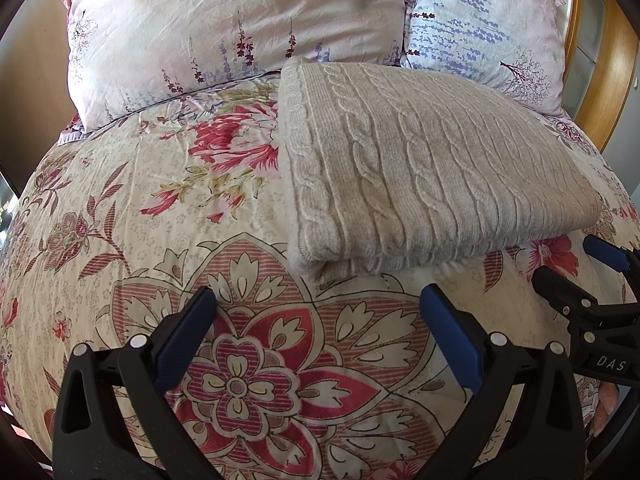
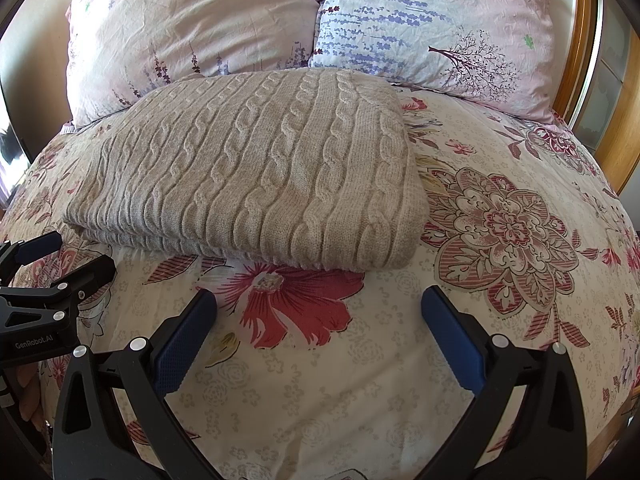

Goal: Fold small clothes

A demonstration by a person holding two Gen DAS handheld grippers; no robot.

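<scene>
Hovering low over the near part of the bed (image 2: 320, 400), the right gripper (image 2: 318, 304) is holding its jaws spread wide with nothing between them, and the left gripper (image 1: 318, 304) beside it is doing the same. Just beyond both sets of fingertips, the folded sweater (image 2: 256, 168) is lying flat on the floral duvet (image 1: 120, 220), a beige cable-knit bundle apart from either gripper. Its long axis is running left to right across the bed, with its layered edge facing the grippers. From the right gripper it is sitting straight ahead and a little left; from the left gripper it is lying ahead and to the right, so the right gripper is looking the nearer of the two. Bare duvet is stretching out on both sides of the bundle, giving room for moving. Farthest off, two pillows (image 2: 200, 20) are leaning at the head of the bed, touching the sweater's far edge.
</scene>
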